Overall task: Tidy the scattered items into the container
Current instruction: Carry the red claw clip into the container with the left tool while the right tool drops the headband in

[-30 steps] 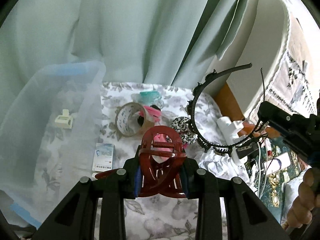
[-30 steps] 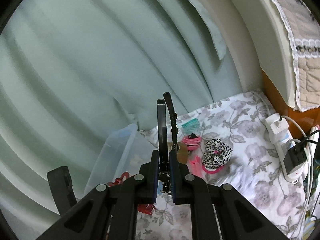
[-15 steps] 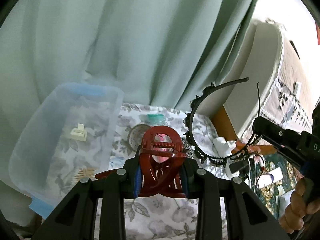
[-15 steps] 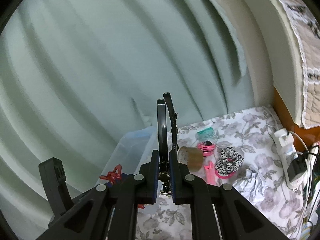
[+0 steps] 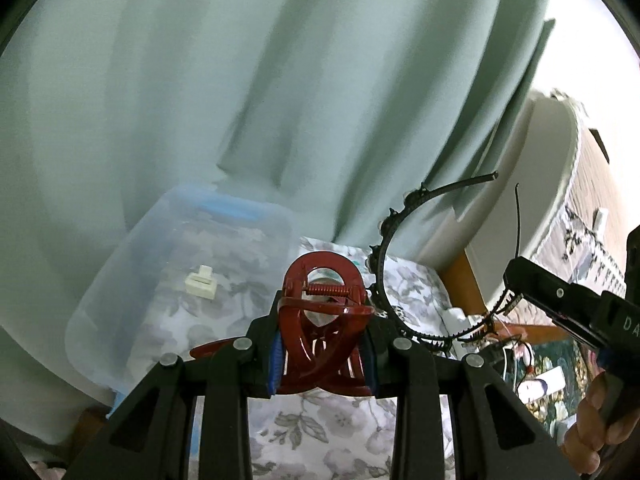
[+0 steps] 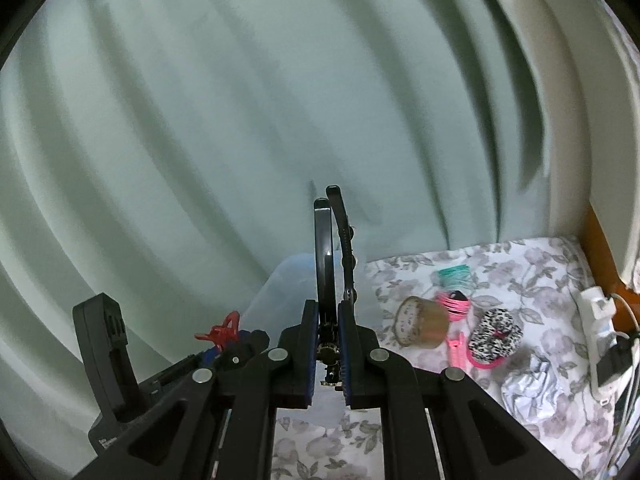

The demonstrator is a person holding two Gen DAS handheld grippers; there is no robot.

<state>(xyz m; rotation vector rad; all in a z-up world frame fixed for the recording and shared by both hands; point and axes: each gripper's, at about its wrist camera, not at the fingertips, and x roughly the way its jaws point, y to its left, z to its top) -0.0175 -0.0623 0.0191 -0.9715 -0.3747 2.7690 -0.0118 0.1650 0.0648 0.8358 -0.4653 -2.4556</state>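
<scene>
Clear plastic container [image 5: 180, 288] sits left, against the green curtain [image 5: 280, 100]. Left claw [image 5: 322, 354] clamps a dark red hair claw clip [image 5: 320, 320]. Right claw [image 6: 329, 354] pinches a black toothed headband [image 6: 324, 256]; tape roll [image 6: 420, 326] lies beyond.

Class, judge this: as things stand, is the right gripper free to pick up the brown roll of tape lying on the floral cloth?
Probably not yet. The right gripper is shut on the black toothed headband, so its fingers are occupied, though nothing blocks the brown roll of tape.
</scene>
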